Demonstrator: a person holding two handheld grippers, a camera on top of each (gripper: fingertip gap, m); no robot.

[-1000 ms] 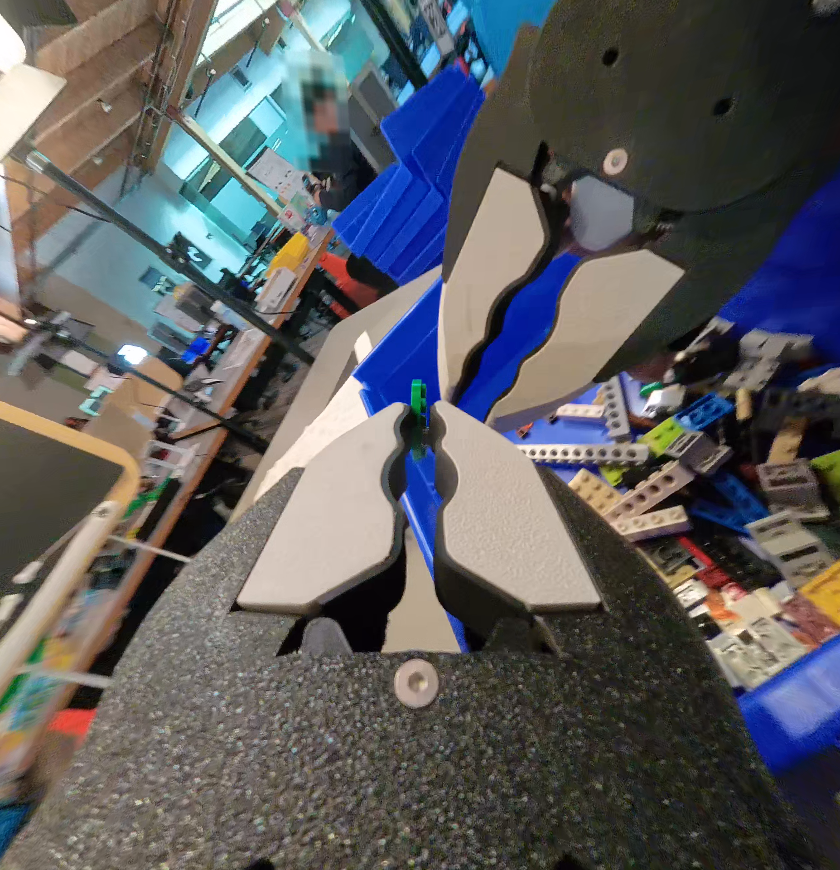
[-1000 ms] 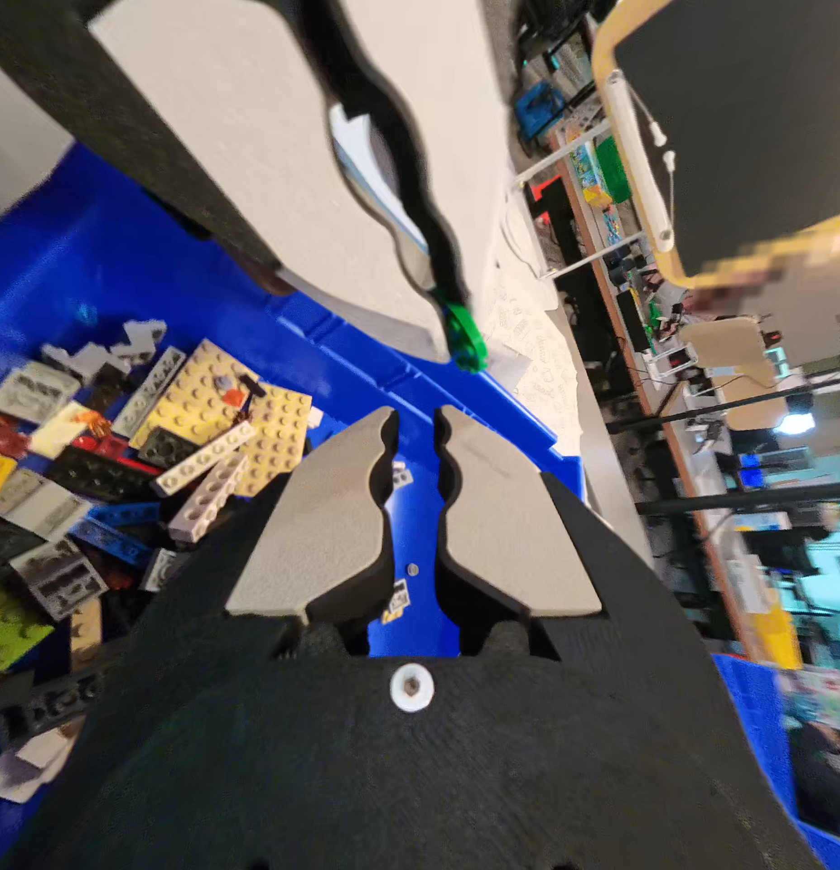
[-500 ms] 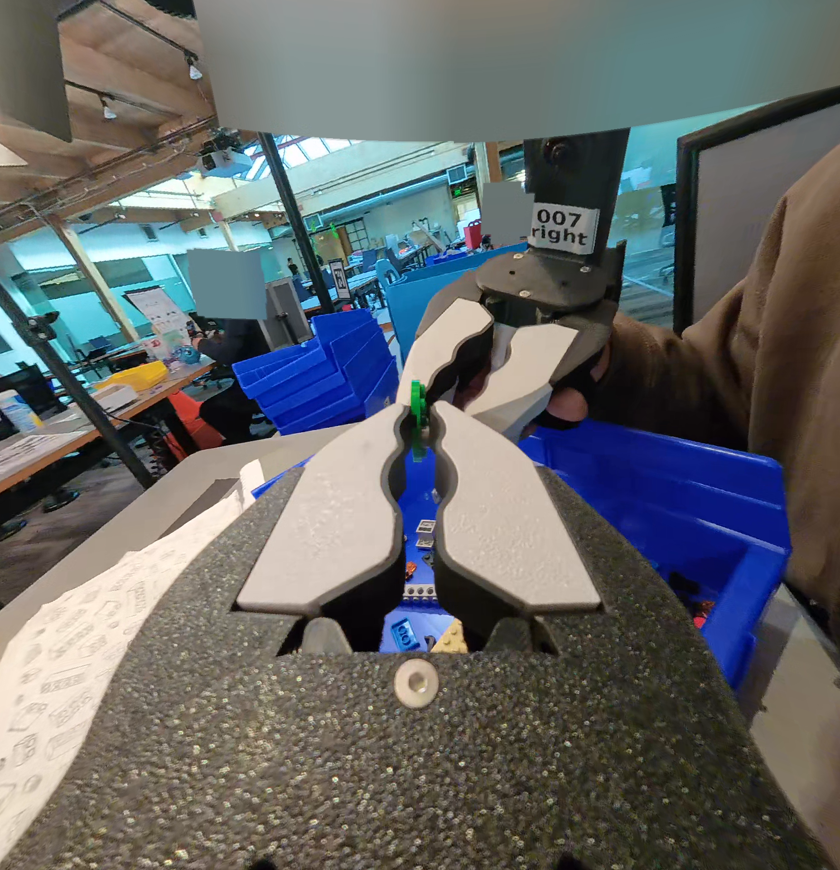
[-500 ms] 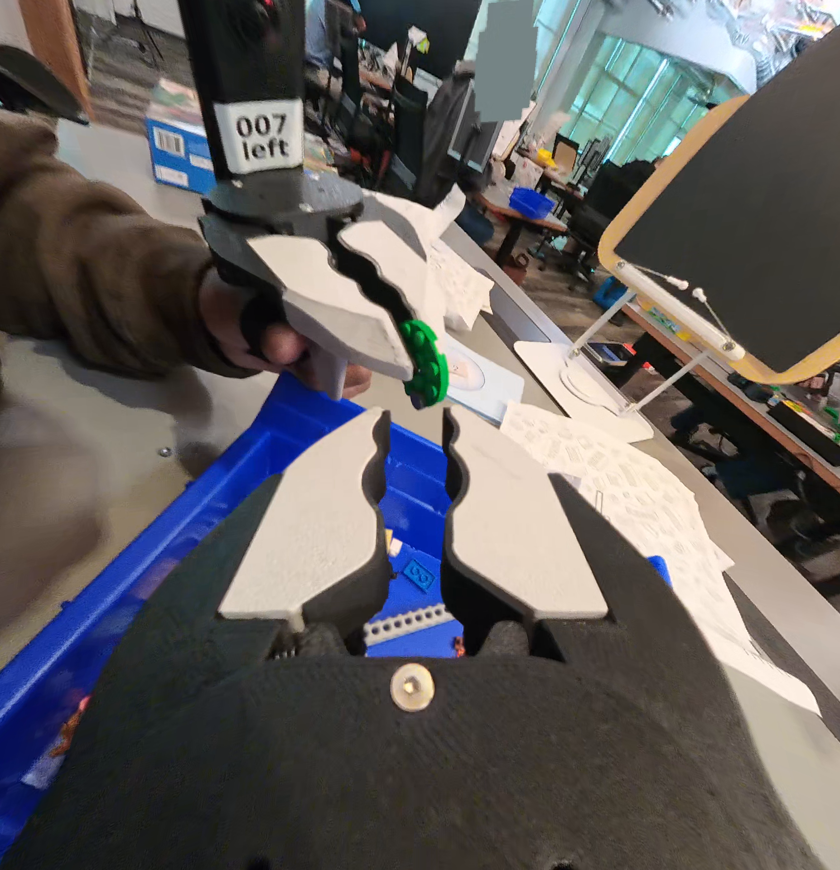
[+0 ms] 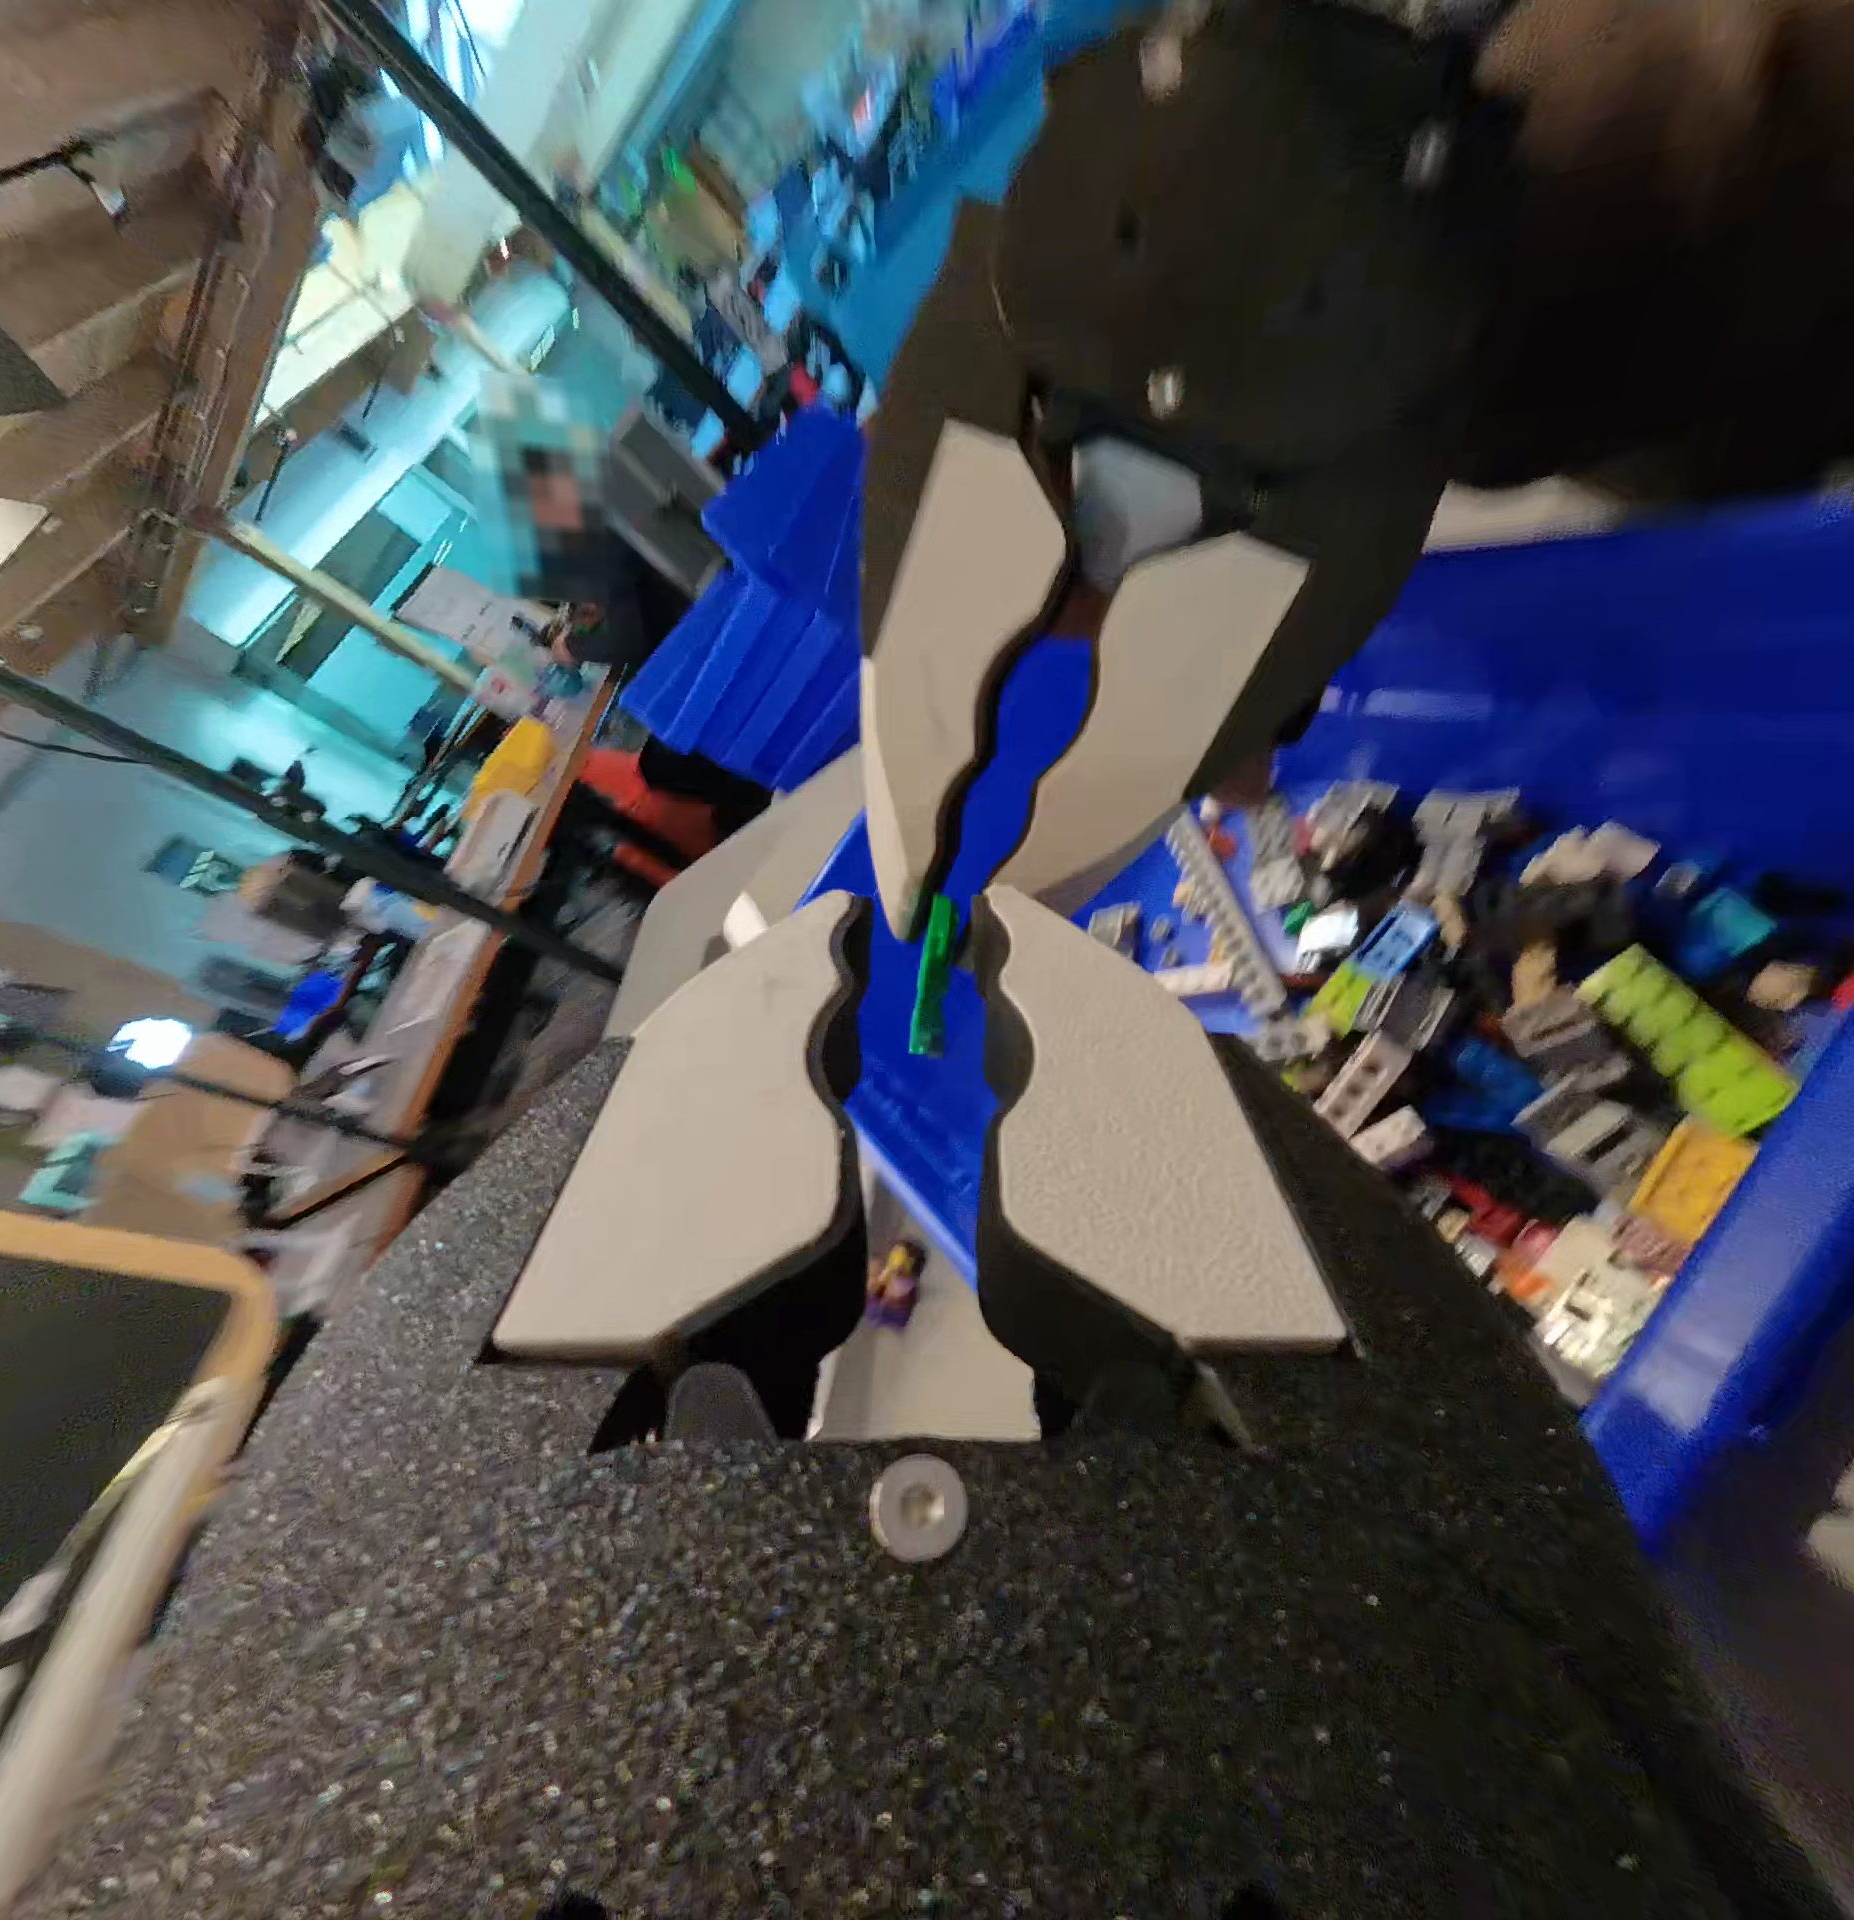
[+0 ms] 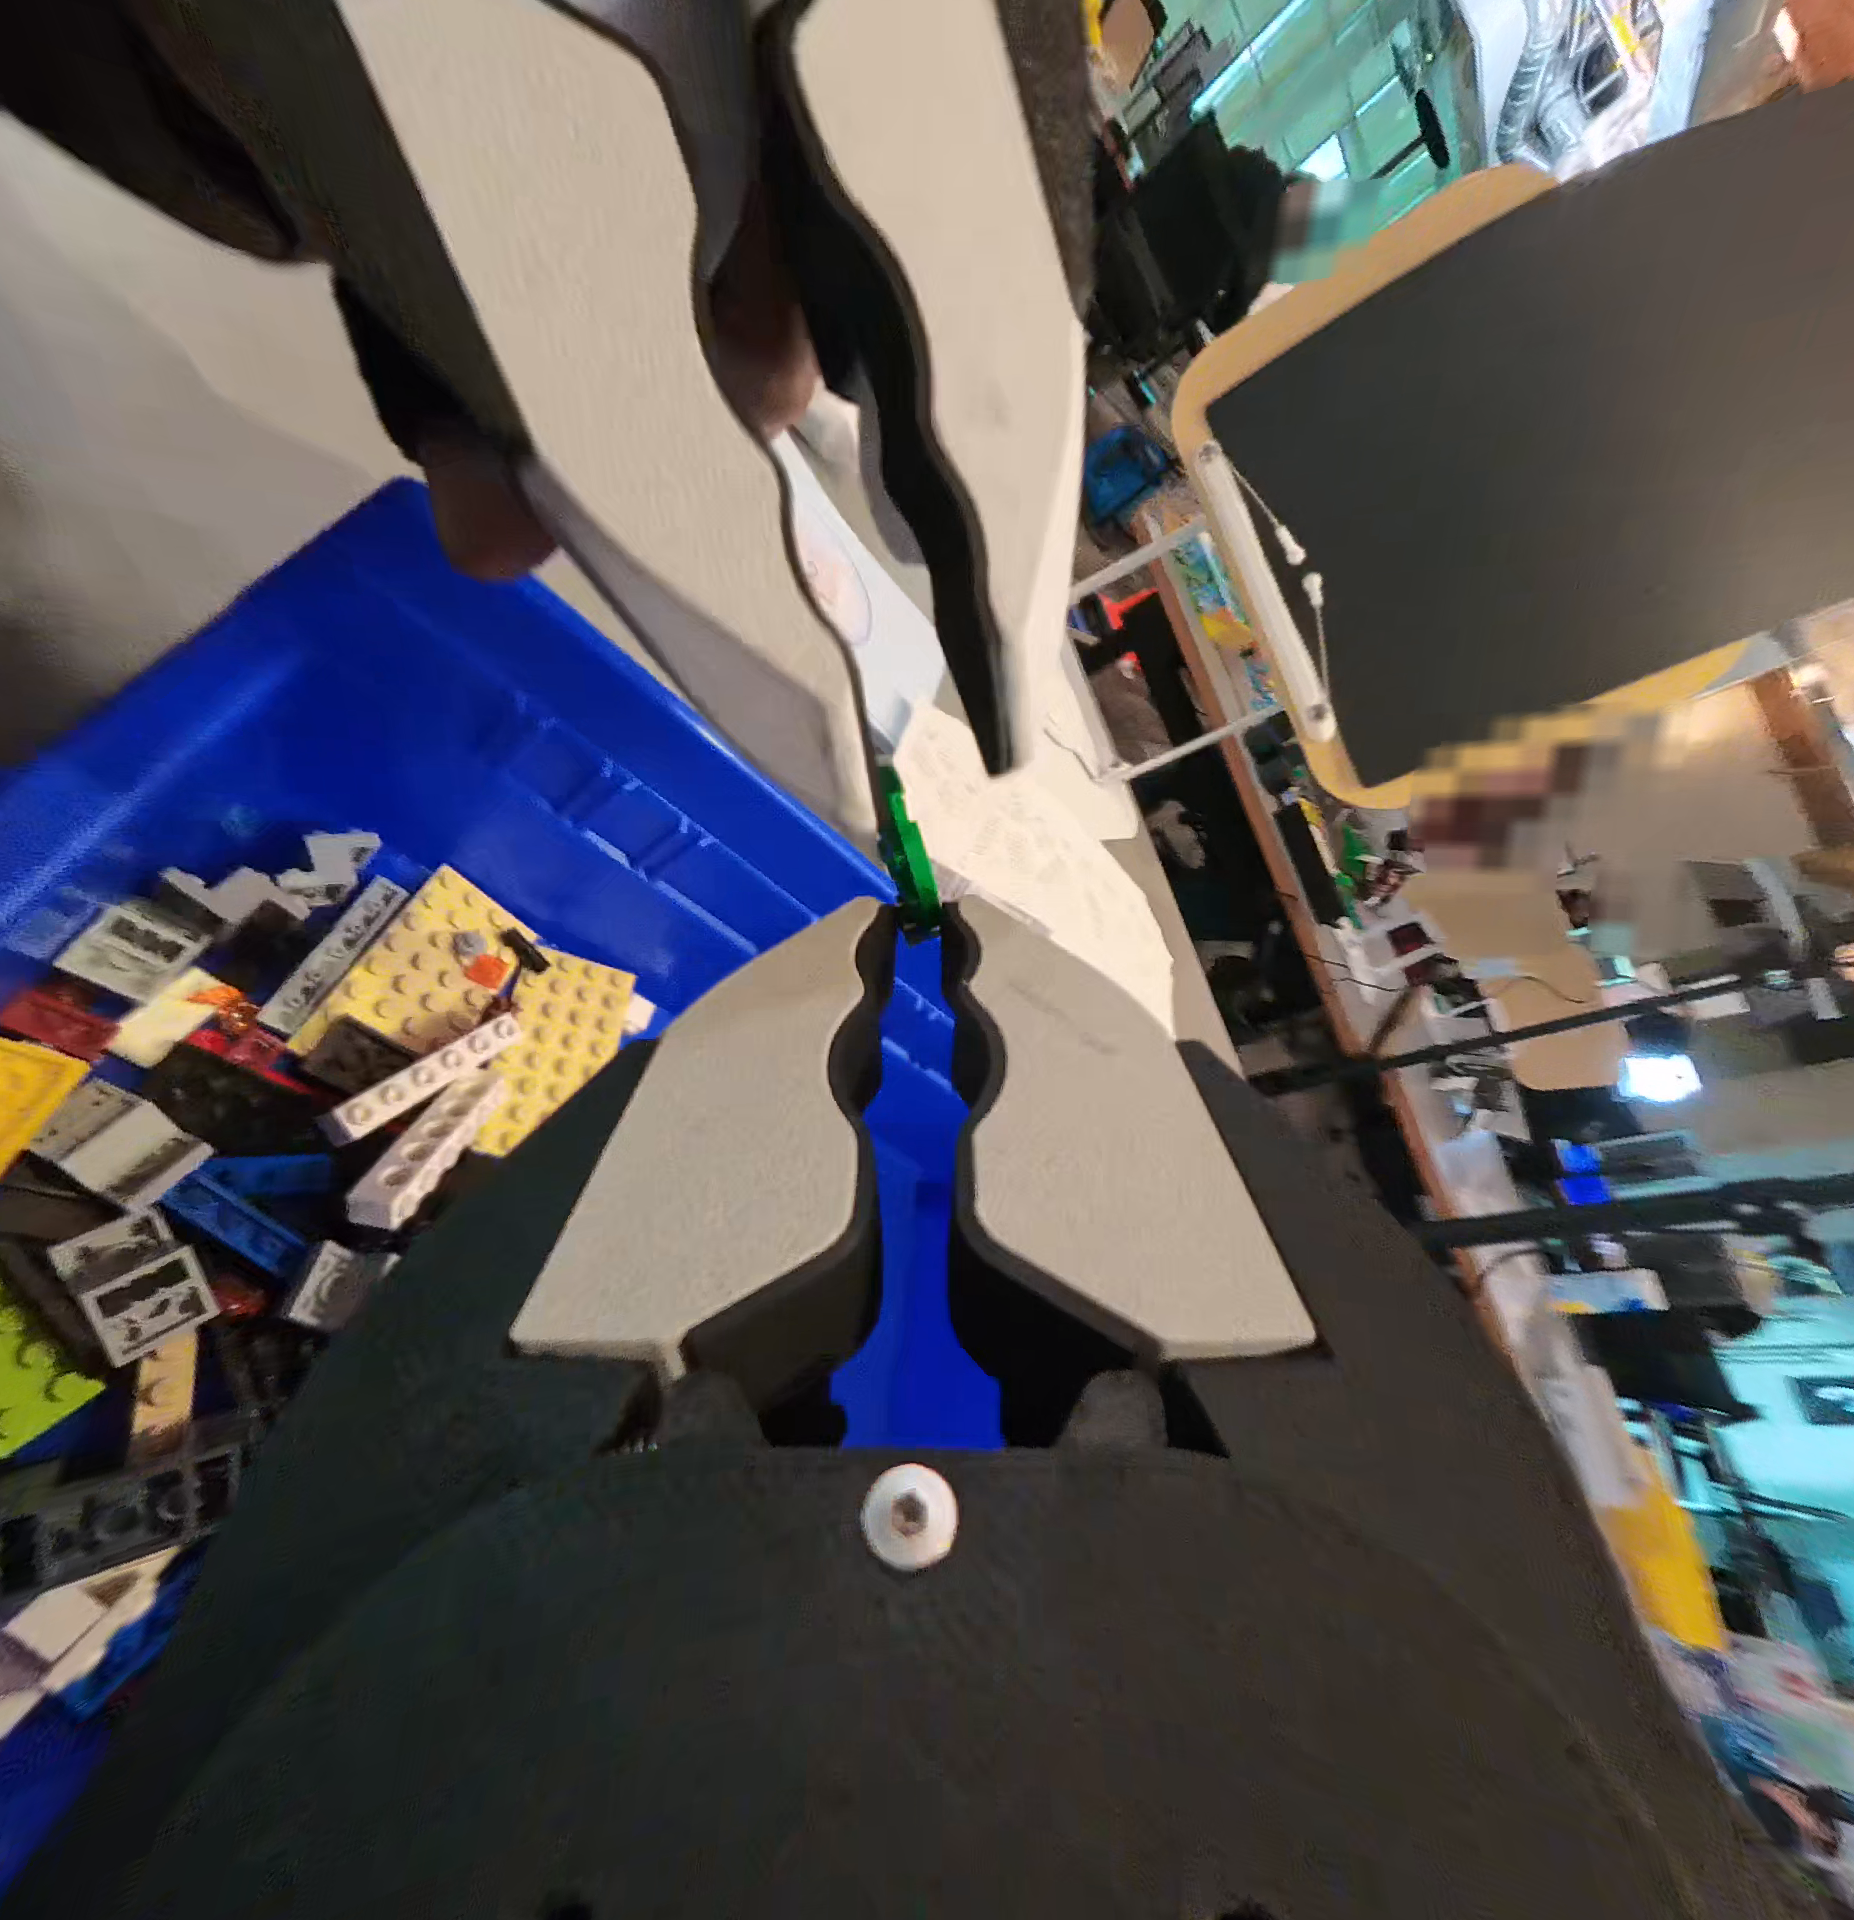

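The left gripper (image 5: 918, 904) stands part open. Its two grey fingers (image 5: 757, 1049) have clear space on both sides of the green plate (image 5: 931, 987), which hangs edge-on between them, and neither pad presses on it. From the other side the plate lies close along one of those fingers, though I can't tell if it touches.

The right gripper (image 6: 918, 920) meets it tip to tip from the opposite direction. Its jaws are drawn in to a narrow slit, and the tips are closed on the plate's other end, so the plate is carried there.

The plate is up in the air, just over the corner of the blue bin (image 6: 487, 707), which sits on the grey bench (image 6: 123, 416). The bin is heaped with mixed bricks (image 6: 435, 977). A printed paper sheet (image 6: 1037, 862) lies on the bench just past that corner.
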